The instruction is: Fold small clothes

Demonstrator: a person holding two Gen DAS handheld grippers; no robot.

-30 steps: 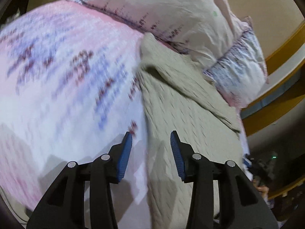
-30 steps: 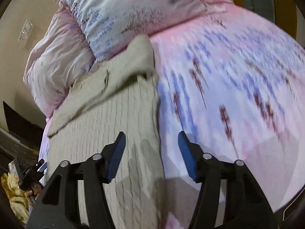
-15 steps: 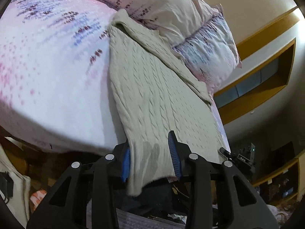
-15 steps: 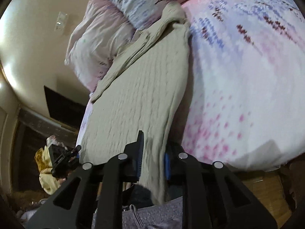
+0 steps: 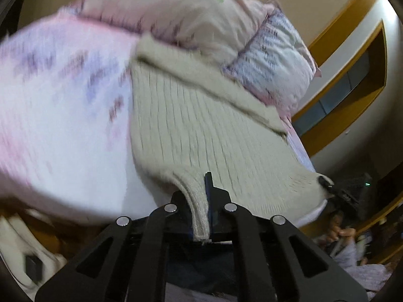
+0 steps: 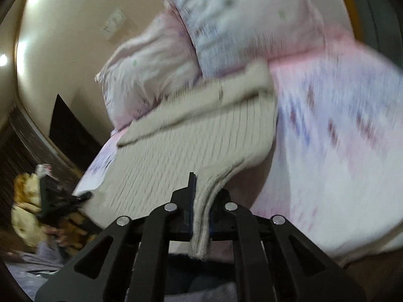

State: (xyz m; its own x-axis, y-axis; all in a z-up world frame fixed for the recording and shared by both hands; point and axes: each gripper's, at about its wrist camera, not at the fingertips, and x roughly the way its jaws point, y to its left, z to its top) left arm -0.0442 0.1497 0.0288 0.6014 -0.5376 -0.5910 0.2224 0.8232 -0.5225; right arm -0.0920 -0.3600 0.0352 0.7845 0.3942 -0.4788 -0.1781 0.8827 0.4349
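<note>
A beige cable-knit sweater [image 5: 201,125] lies spread on a bed with a pink and purple sheet [image 5: 63,105], its sleeves folded across near the pillows. My left gripper [image 5: 201,209] is shut on the sweater's ribbed hem at one near corner, which is lifted off the bed edge. In the right wrist view the same sweater [image 6: 191,141] shows, and my right gripper [image 6: 201,216] is shut on the hem at the other near corner. Each view shows the other gripper clamped on the far corner of the hem, the right one [image 5: 327,183] and the left one [image 6: 83,196].
Two patterned pillows [image 5: 191,12] lie behind the sweater at the head of the bed. A wall with wooden trim [image 5: 352,75] stands on one side. A light switch [image 6: 113,22] sits on the other wall. A yellow cloth pile [image 6: 22,201] lies on the floor.
Both grippers went from open above the sweater to the near hem and shut on it. The hem corners have come up off the bed edge.
</note>
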